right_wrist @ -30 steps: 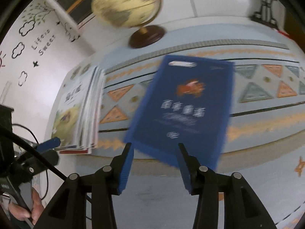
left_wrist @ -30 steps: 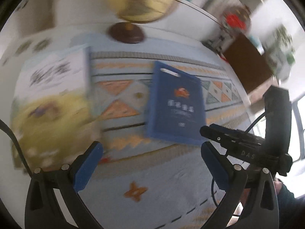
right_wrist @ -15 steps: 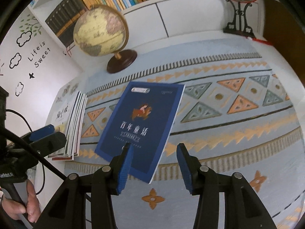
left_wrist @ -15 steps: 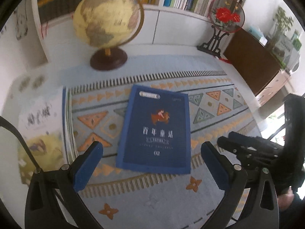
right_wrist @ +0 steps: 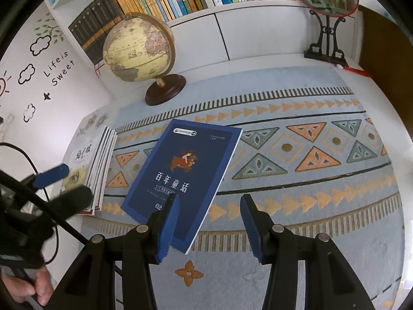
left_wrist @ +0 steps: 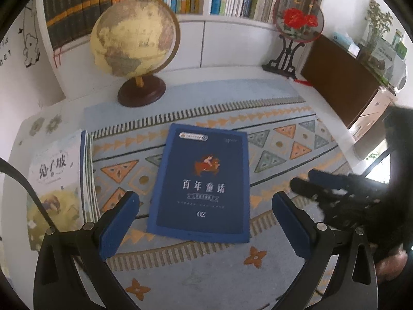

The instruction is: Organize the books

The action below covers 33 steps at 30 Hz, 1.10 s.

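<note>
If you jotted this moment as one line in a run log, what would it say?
left hand-held gripper: open, empty | right hand-held gripper: open, empty | blue book: flat on rug | book stack: left

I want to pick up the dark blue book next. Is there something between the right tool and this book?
Nothing visible. The blue book lies flat on the patterned rug, right before the open right tool. The book stack lies apart, beside it.

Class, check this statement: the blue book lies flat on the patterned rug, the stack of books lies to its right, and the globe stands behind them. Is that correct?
One detail is wrong. The stack of books lies to the left of the blue book, not the right. Both wrist views show this. The book does lie flat on the patterned rug, and the globe stands behind them.
</note>
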Available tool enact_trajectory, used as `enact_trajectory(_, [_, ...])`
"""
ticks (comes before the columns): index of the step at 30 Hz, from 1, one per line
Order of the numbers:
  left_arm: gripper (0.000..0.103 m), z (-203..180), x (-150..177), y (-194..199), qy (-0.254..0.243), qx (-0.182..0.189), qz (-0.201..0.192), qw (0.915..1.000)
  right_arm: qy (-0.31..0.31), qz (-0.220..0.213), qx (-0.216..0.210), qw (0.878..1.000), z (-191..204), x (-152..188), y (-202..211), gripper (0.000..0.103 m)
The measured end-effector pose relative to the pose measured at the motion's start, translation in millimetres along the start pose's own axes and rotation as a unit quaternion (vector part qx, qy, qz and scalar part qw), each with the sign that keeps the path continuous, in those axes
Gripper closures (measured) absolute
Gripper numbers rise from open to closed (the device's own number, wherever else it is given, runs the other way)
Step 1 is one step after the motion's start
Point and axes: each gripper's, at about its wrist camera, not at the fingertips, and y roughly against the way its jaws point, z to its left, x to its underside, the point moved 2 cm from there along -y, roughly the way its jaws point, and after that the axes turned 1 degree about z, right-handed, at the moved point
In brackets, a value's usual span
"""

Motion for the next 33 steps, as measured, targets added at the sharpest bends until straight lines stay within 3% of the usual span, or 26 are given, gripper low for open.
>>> enact_trajectory(3, [0.001,23.2,13.6,-28.5,0.036,0.011,0.053,0.9979,-0.002,0.006,-0.008,1.0,1.6,-3.7,-7.5,0.051])
enact_trajectory(9, [0.001,56.3,30.0,-67.4,0.08,0.015,0.072,0.9941,-0.001,0.083,-0.027,0.996,6.9,10.4,-63.0,0.05])
enact_trajectory(15, [0.001,58.3,27.7,-107.1,0.094,0.027,0.096,0.9906,0.012,0.094,-0.003,0.996,9.6,22.4,-85.6,0.05])
enact_trajectory(19, [0.001,54.3,32.1,-122.5,0.097,0.039,0.126,0.9865,0.0,0.109,-0.013,0.994,6.5,25.3,-100.1,0.05])
enact_trajectory(23, [0.001,55.4,35.0,-122.4,0.117,0.078,0.123,0.9823,0.019,0.107,0.001,0.994,11.6,27.5,-104.1,0.05])
enact_trajectory(26, [0.001,46.3,36.3,-121.7,0.128,0.152,0.138,0.9703,0.019,0.107,0.004,0.994,5.1,23.7,-103.3,0.05])
enact_trajectory(29, [0.001,43.2,34.4,-123.4,0.11,0.141,0.127,0.9757,0.013,0.11,0.006,0.994,-5.8,20.4,-102.9,0.05])
enact_trajectory(33, [0.001,39.3,35.3,-122.3,0.112,0.14,0.116,0.9769,0.016,0.111,0.001,0.994,-7.8,17.8,-104.6,0.049])
